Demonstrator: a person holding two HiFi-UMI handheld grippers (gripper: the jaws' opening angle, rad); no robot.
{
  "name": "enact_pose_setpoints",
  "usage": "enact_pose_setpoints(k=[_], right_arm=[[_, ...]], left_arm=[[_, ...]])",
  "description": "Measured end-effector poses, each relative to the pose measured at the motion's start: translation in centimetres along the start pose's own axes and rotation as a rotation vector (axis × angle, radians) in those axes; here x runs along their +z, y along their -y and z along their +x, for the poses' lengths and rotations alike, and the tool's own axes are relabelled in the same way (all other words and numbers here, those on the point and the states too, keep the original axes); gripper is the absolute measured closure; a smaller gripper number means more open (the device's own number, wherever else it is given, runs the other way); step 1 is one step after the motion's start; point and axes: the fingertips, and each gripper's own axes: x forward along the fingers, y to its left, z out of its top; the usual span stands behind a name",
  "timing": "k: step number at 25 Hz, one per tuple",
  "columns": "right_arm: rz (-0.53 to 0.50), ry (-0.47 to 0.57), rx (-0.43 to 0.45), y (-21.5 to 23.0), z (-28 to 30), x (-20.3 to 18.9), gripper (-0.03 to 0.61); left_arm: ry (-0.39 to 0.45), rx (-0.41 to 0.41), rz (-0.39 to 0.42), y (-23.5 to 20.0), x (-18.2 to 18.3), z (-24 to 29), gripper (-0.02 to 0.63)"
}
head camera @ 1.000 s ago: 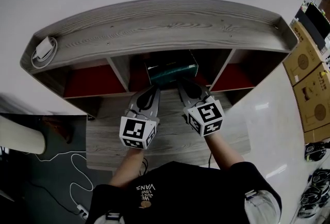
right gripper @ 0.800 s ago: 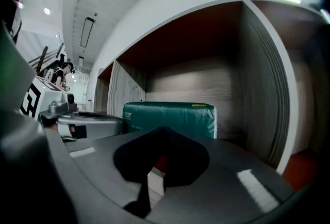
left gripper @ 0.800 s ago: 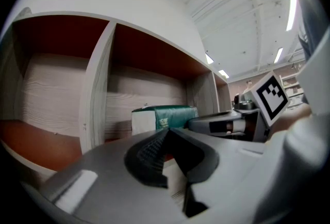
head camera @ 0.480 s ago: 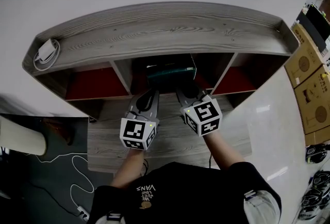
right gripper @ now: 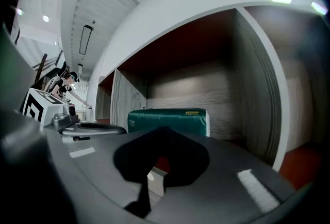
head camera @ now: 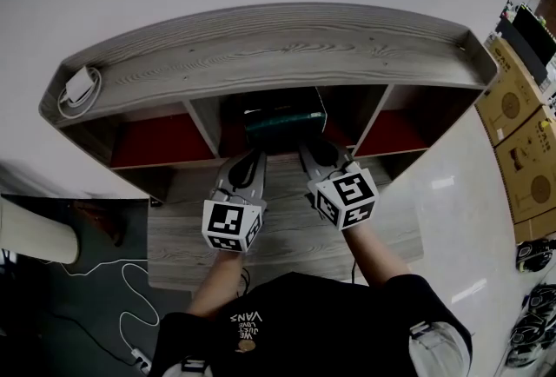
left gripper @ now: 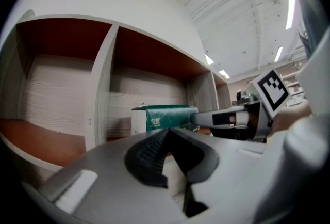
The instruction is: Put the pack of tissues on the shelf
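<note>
Two grippers, left [head camera: 252,160] and right [head camera: 311,149], hover side by side before the middle compartment of a grey wooden shelf [head camera: 261,45], each with jaws pressed together and gripping nothing. The green pack of tissues [head camera: 285,122] sits inside that compartment. In the head view, the shelf's top board hides most of the pack, leaving only its front in sight.
</note>
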Motion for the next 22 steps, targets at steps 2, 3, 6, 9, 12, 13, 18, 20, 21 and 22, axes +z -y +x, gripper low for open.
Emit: enact_pose_setpoints(k=[2,3,6,9,12,13,18,20,21,22], right_arm=[[0.006,0.019,-0.001,0.1,-0.7,0.2,0.574],[0.009,0.028,-0.003,0.1,-1.1,0.3,0.574],[0.018,0.043,-0.01,0.3,-2.3,0.3,0.574],[0.023,0.049,-0.012,0.2,-3.4,0.2,0.574],[0.032,0.046,-0.015,-0.1,-4.6,-0.2,0.574],[0.037,0.041,-0.015,-0.2,-5.0,-0.5,0.574],[0.056,0.014,-0.01,-0.8,-6.9,-1.4,0.574],[0.058,0.02,-0.006,-1.1,-7.6,-1.5,0.574],[0.061,0.023,-0.004,-1.2,-8.0,-1.5,0.574],[0.063,0.026,-0.002,-1.3,-8.3,-1.6,0.574]], left_arm=[[0.015,-0.009,0.001,0.4,0.3,-0.2,0.561],[0.023,-0.016,0.003,0.6,0.4,-0.3,0.561],[0.05,-0.037,0.008,1.5,0.9,-0.8,0.561],[0.067,-0.05,0.012,2.3,1.1,-1.3,0.561],[0.071,-0.051,0.012,3.0,1.1,-2.1,0.561],[0.072,-0.049,0.009,3.2,1.1,-2.4,0.561],[0.071,-0.028,0.002,4.0,0.5,-4.0,0.561],[0.073,-0.022,0.0,4.4,0.3,-4.6,0.561],[0.075,-0.021,-0.001,4.5,0.2,-5.0,0.561],[0.076,-0.019,-0.003,4.8,0.1,-5.3,0.561]])
